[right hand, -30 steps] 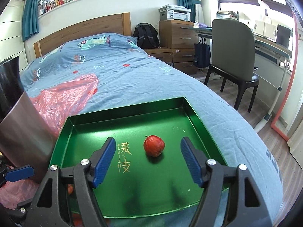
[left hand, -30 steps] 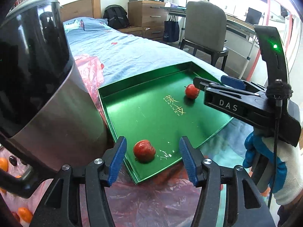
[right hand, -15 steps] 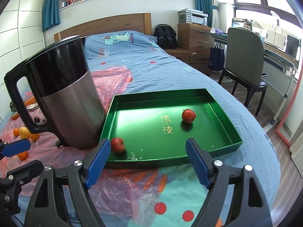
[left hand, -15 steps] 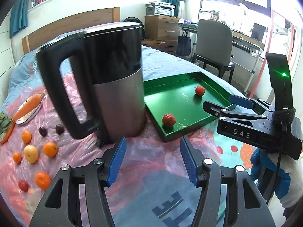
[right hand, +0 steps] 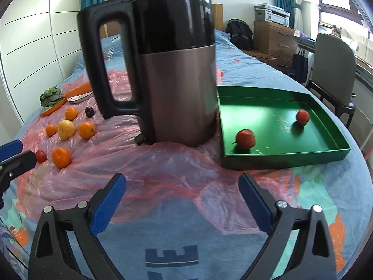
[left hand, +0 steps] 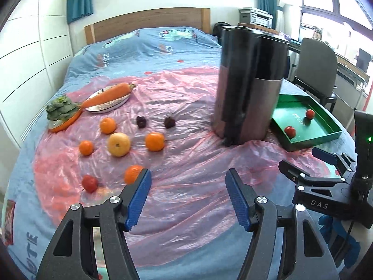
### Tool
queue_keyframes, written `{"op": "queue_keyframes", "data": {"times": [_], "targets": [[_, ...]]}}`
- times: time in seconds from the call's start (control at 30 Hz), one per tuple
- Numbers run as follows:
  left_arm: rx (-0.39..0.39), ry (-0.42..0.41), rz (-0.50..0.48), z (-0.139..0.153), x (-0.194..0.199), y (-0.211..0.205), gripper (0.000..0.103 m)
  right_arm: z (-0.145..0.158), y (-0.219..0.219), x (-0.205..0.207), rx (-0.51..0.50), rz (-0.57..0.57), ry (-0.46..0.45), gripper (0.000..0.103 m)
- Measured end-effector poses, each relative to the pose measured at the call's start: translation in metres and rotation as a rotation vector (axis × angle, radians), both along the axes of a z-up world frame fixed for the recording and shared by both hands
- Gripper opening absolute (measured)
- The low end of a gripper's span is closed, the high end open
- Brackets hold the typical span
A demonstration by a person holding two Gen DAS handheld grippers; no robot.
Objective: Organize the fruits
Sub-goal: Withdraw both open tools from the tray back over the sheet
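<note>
A green tray lies on the bed at the right and holds two small red fruits; it also shows in the left wrist view. Loose on the pink plastic sheet lie several oranges, a yellow apple, two dark plums and a red fruit. My left gripper is open and empty above the sheet, near an orange. My right gripper is open and empty in front of the tray.
A tall black and steel kettle stands between the loose fruit and the tray. A carrot on a plate and leafy greens lie at the far left. A chair and drawers stand beside the bed.
Both grippers have pulled back from the tray toward the near end of the bed. The left one has swung left, so the loose fruit on the sheet now shows. Both stay open.
</note>
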State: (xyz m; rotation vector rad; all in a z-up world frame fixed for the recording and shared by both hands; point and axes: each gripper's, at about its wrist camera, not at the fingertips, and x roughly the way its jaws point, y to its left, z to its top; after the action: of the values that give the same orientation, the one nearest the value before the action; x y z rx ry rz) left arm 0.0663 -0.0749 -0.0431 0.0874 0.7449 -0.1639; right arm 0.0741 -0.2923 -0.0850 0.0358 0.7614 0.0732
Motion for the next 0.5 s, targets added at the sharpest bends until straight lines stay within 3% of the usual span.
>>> {"op": "queue_keyframes", "data": {"times": [0.5], "targets": [[-0.079, -0.02, 0.288, -0.028, 0.023, 0.143, 0.062, -0.043, 0.104, 0.039, -0.075, 0.071, 0.029, 0.103]]}}
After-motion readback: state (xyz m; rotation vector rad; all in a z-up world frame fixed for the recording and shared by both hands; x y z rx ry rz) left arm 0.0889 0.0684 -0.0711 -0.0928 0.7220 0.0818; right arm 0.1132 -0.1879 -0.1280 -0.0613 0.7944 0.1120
